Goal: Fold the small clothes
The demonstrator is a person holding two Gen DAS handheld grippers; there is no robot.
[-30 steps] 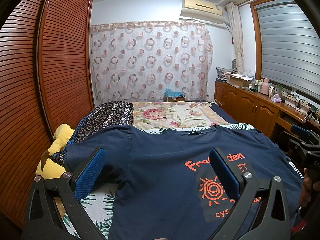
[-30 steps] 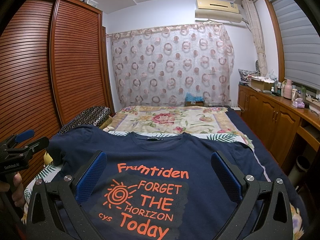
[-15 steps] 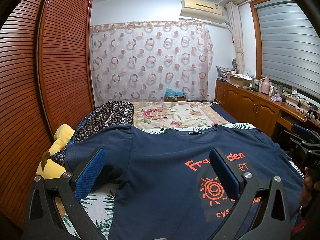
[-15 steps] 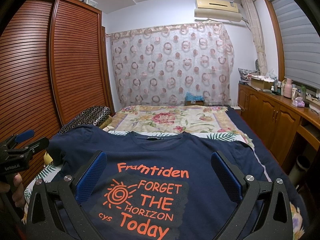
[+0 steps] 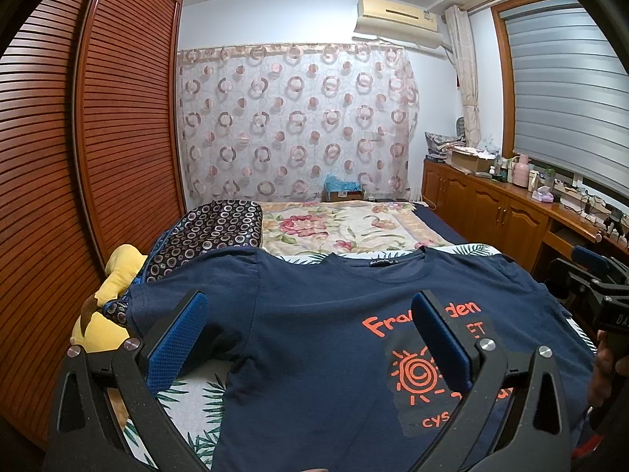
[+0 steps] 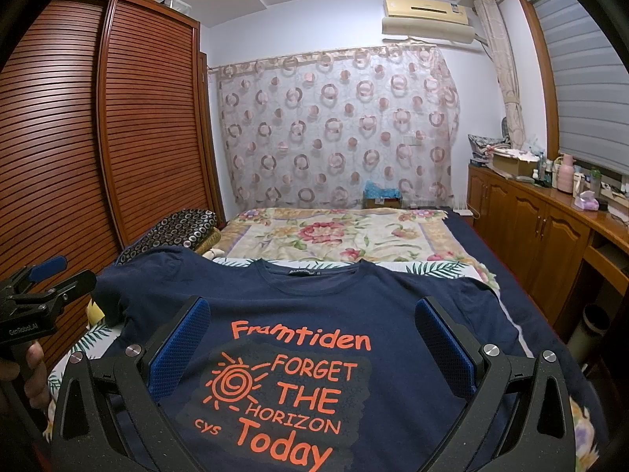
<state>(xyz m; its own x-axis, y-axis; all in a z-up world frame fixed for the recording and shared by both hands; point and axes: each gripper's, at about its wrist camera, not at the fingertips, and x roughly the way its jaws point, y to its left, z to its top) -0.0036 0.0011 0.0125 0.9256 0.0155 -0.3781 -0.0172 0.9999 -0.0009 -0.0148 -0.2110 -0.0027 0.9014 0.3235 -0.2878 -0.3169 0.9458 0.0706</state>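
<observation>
Jaws spread wide on my left gripper [image 5: 308, 338], blue pads [image 5: 177, 340] apart with nothing between them, held above the navy T-shirt [image 5: 314, 314]. From the left wrist view I see the shirt lying flat, front up, across the near end of the bed [image 5: 338, 224], collar toward the far side, one sleeve reaching out to the left over a leaf-print sheet [image 5: 188, 401]. A yellow plush toy [image 5: 114, 271] sits at the bed's left edge beside a dark ring-patterned pillow [image 5: 212, 228]. My right gripper [image 5: 589, 287] shows at the right border, a hand [image 5: 601, 369] below it.

Right wrist view: my right gripper [image 6: 310, 338] also stands open, empty, over the shirt's orange print [image 6: 291, 389], which reads "Framtiden FORGET THE HORIZON Today". Shirt [image 6: 393, 299] spread flat, sleeves out both sides. Left gripper [image 6: 43, 287] at the left border, open. Slatted wardrobe [image 6: 118, 126] left, wooden cabinets [image 6: 542, 228] right, ring-patterned curtain [image 6: 338, 126] behind.
</observation>
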